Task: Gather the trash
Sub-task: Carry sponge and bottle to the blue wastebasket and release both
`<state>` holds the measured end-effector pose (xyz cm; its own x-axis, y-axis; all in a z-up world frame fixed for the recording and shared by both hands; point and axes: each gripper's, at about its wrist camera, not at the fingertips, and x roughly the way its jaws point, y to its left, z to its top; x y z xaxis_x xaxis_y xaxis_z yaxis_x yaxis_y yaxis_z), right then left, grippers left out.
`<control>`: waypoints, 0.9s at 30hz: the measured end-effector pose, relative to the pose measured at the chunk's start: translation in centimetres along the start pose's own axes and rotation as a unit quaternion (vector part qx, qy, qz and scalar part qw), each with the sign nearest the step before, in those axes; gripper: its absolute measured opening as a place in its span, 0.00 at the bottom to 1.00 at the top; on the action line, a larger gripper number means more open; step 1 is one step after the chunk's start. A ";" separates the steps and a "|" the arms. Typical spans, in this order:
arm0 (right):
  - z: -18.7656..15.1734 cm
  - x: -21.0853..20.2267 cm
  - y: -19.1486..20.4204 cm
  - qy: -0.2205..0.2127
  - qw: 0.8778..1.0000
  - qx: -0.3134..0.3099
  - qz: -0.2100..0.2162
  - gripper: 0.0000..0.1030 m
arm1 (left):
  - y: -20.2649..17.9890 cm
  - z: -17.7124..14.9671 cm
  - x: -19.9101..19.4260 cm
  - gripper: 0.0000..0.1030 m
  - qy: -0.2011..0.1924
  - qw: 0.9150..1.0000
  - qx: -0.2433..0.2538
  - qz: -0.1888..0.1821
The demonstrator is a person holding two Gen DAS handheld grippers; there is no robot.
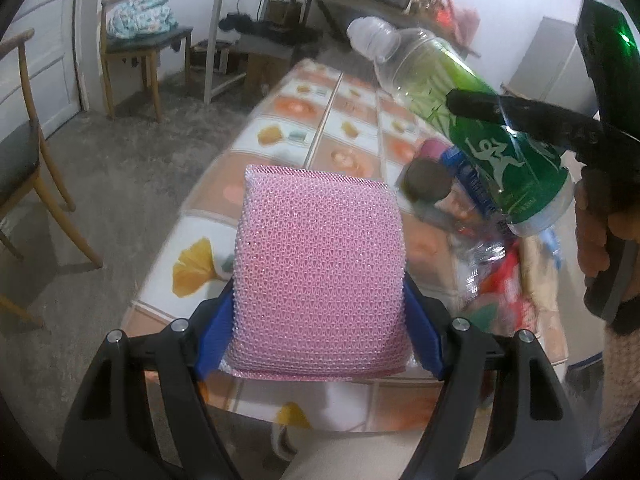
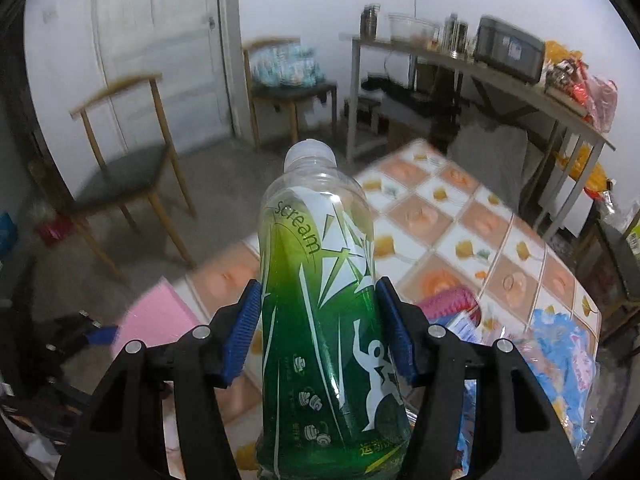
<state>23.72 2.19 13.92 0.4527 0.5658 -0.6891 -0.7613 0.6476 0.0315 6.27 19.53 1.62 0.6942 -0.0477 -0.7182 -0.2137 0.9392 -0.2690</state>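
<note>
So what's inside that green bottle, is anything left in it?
The green bottle looks empty: its clear neck shows only the room behind, and no liquid line appears. The label hides most of the body, so a little at the bottom cannot be ruled out. Its white cap is on.

white walls | white door (image 2: 160,40) | grey floor, possibly concrete (image 1: 100,184) | wooden chairs (image 2: 124,160) | cluttered shelf (image 2: 500,76)

Green-labelled clear bottle (image 2: 324,320) and pink mesh sponge (image 1: 318,276), both lifted off table

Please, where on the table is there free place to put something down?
The far half of the tiled tablecloth, toward the grey shelf, is bare. The near right part is crowded with wrappers and bags.
</note>
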 end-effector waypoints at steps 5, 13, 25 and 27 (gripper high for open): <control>-0.3 -7.2 -0.6 -0.070 0.997 0.026 0.016 0.55 | -2.9 1.0 -3.0 0.69 -0.036 0.999 0.022 -0.019; -7.3 -21.1 -4.7 -0.153 0.982 0.101 -0.046 0.55 | -12.5 1.8 -5.4 0.69 -0.057 0.987 0.111 -0.105; -27.9 -37.4 -12.5 -0.145 0.902 0.314 -0.260 0.55 | -37.3 -1.9 1.2 0.70 0.090 0.901 0.283 -0.315; -32.3 -38.4 -14.0 -0.134 0.879 0.363 -0.278 0.55 | -41.3 -3.8 3.6 0.70 0.142 0.883 0.301 -0.333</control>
<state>1.97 -45.06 16.51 0.8280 0.0965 -0.5524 0.0643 0.9623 0.2644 15.00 -20.74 7.72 0.3108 -0.6597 -0.6842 0.6390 0.6779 -0.3633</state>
